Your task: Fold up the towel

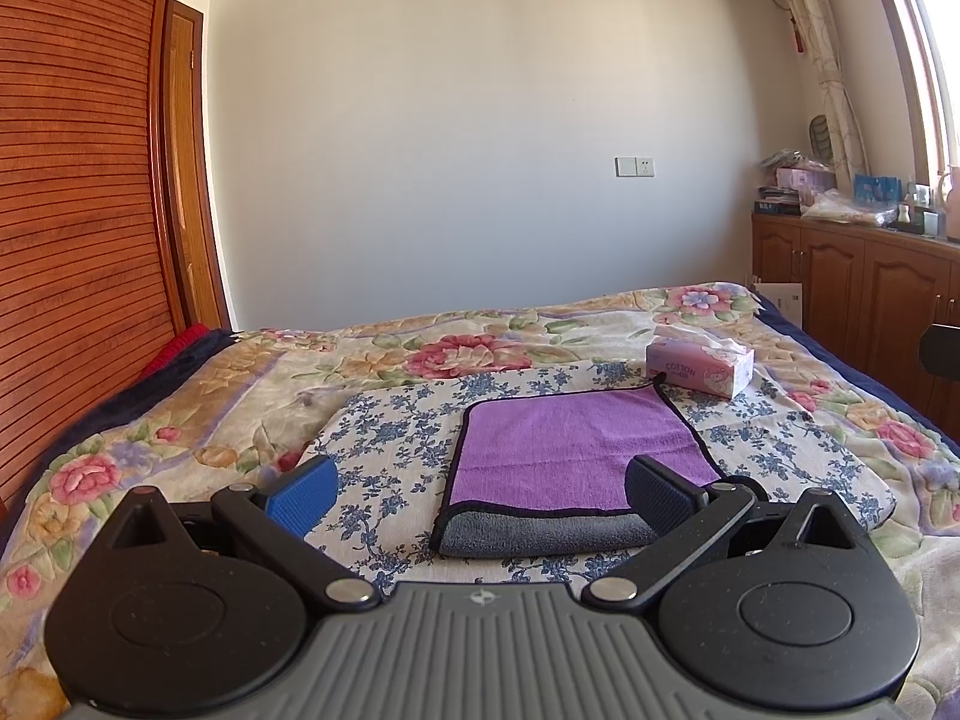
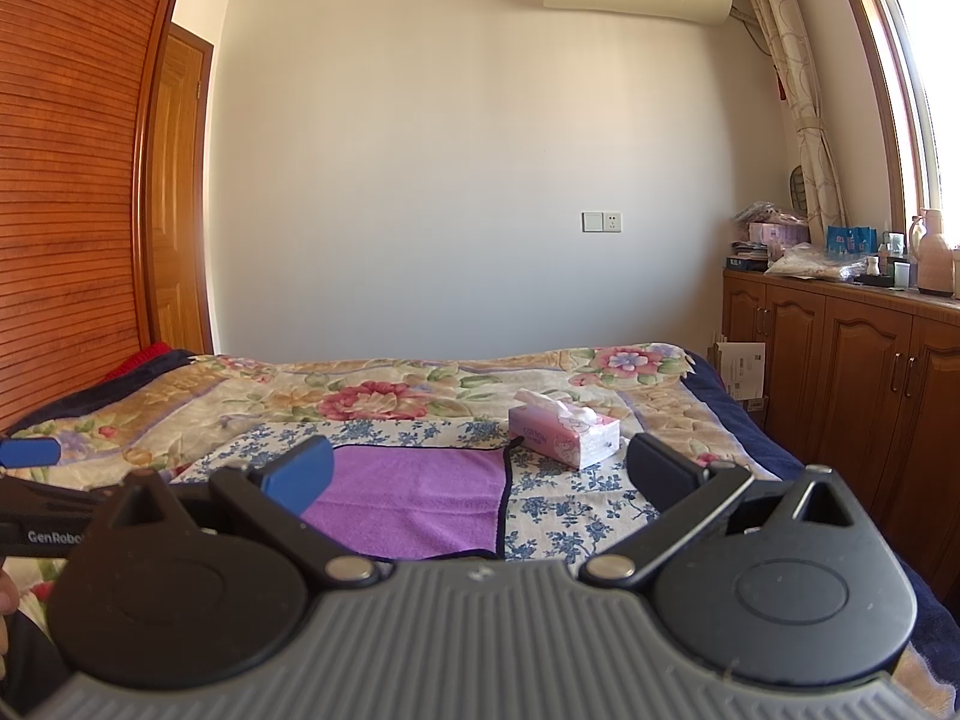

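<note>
A purple towel (image 1: 570, 450) with a dark hem and grey underside lies folded on a blue-flowered cloth (image 1: 390, 450) on the bed; its grey fold faces me. It also shows in the right wrist view (image 2: 414, 498). My left gripper (image 1: 480, 495) is open and empty, just short of the towel's near edge, with the right finger over the near right corner. My right gripper (image 2: 480, 474) is open and empty, held above the towel's near right part. The left gripper's blue fingertip (image 2: 30, 452) shows at the far left of the right wrist view.
A pink tissue box (image 1: 699, 367) stands on the bed just beyond the towel's far right corner, also in the right wrist view (image 2: 564, 435). The floral bedspread (image 1: 480, 348) covers the bed. A wooden wardrobe (image 1: 72, 210) is at left, wooden cabinets (image 2: 840, 372) at right.
</note>
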Motion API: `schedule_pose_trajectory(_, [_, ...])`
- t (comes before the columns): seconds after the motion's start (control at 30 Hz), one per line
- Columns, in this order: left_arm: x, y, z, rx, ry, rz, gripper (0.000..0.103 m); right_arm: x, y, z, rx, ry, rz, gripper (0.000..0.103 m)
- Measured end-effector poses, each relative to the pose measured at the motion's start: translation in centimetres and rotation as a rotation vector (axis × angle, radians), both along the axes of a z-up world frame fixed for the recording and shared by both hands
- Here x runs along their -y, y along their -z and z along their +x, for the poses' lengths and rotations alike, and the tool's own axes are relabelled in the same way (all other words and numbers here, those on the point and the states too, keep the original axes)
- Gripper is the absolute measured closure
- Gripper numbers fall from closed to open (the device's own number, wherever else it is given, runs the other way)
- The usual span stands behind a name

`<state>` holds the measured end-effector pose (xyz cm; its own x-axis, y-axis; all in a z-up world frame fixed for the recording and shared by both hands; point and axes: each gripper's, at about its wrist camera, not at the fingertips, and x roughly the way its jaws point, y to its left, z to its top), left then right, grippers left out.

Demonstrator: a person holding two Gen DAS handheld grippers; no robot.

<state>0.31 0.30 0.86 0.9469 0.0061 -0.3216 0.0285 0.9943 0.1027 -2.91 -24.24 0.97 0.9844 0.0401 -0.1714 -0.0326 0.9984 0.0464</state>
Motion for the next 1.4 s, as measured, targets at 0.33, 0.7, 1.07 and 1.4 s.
schedule_pose_trajectory(0.33, [0.1, 1.3, -0.2, -0.008, 0.004, 0.000, 0.000, -0.2, -0.2, 0.0, -0.003, -0.001, -0.002, 0.000])
schedule_pose_trajectory(0.7, [0.1, 2.6, 0.7, -0.064, 0.014, 0.000, 0.000, -0.7, 0.7, 0.4, -0.032, -0.005, -0.027, 0.000])
schedule_pose_trajectory(1.07, [-1.0, 3.0, 3.0, -0.087, 0.018, 0.023, 0.000, -1.1, 0.8, 2.3, -0.073, -0.034, -0.031, 0.000])
schedule_pose_trajectory(1.4, [-1.9, 2.8, 6.1, -0.102, 0.039, 0.043, 0.000, -2.2, 1.0, 4.9, -0.132, -0.084, -0.046, 0.000])
